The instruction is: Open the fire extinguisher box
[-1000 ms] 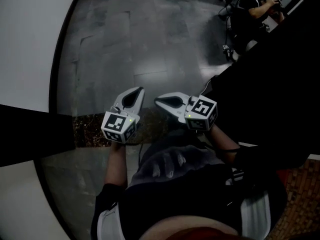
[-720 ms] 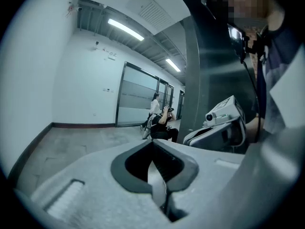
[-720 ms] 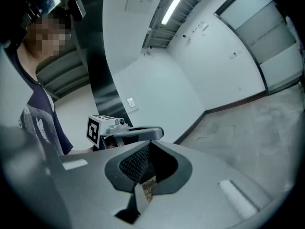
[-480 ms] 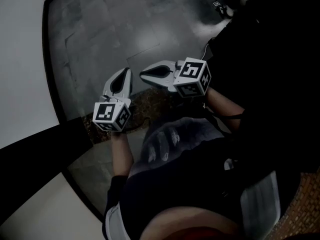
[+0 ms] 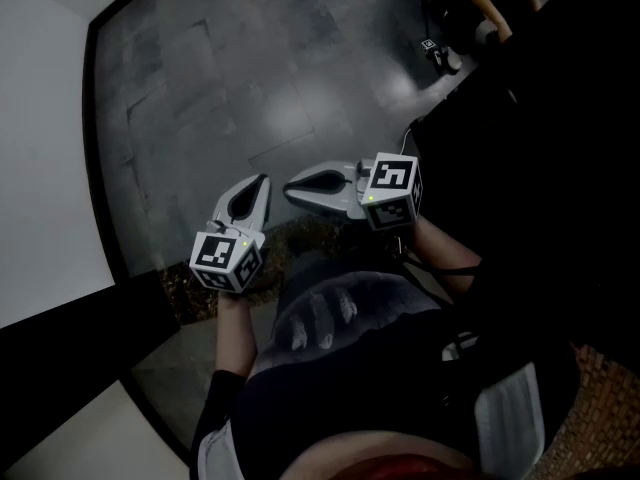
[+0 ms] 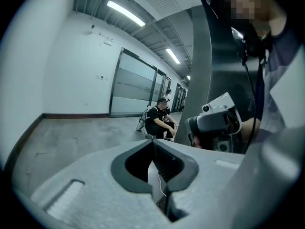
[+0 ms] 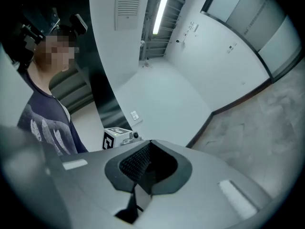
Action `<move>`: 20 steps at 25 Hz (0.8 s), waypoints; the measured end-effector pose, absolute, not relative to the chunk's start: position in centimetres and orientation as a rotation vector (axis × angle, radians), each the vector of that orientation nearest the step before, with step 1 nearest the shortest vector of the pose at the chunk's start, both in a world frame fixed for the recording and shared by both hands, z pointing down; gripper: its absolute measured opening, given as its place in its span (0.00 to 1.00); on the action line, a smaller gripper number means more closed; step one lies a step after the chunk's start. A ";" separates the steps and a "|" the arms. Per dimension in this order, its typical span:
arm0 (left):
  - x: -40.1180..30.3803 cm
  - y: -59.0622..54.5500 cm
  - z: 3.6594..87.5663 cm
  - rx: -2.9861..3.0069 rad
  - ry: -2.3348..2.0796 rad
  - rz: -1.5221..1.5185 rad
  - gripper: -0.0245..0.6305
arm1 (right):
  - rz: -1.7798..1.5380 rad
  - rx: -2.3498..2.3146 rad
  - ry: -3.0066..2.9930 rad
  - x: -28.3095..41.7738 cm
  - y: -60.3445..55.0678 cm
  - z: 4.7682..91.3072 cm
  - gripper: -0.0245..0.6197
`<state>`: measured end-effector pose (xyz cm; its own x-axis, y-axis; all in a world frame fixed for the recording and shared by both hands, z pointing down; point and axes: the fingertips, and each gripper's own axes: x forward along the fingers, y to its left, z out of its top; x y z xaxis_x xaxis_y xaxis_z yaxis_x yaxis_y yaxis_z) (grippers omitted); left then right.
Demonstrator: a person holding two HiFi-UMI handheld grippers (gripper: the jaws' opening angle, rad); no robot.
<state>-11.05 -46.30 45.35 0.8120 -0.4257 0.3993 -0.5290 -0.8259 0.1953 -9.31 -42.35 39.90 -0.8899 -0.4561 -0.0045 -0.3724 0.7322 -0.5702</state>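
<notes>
left claw (image 5: 262,182) shut tight with nothing in it, right claw (image 5: 292,184) shut and empty too, tips near each other above the grey floor (image 5: 250,88). fire extinguisher box: can't tell where.

Dark T-shirt (image 5: 330,316) with pale print, grey left gripper (image 5: 264,179), right gripper (image 5: 289,185), black-and-white marker cubes (image 5: 226,259)

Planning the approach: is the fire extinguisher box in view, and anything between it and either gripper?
No box shows in any view, so the path can't be judged. The left gripper and right gripper are shut and empty over grey floor. A crouching person sits down the corridor.
</notes>
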 end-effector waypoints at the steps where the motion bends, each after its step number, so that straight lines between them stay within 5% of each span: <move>1: -11.5 -46.8 45.7 2.689 -0.724 0.502 0.04 | -0.872 -0.704 2.800 -9.6 -42.8 40.5 0.04; 20: -18.0 -62.5 46.8 2.694 -0.536 0.320 0.04 | -0.831 -1.103 2.848 -17.2 -56.6 42.2 0.04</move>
<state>-18.00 -62.51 46.81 0.9016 -0.3222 0.2886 -0.4071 -0.8575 0.3145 -17.21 -56.56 42.22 -0.7567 -0.6211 0.2041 -0.6334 0.6191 -0.4643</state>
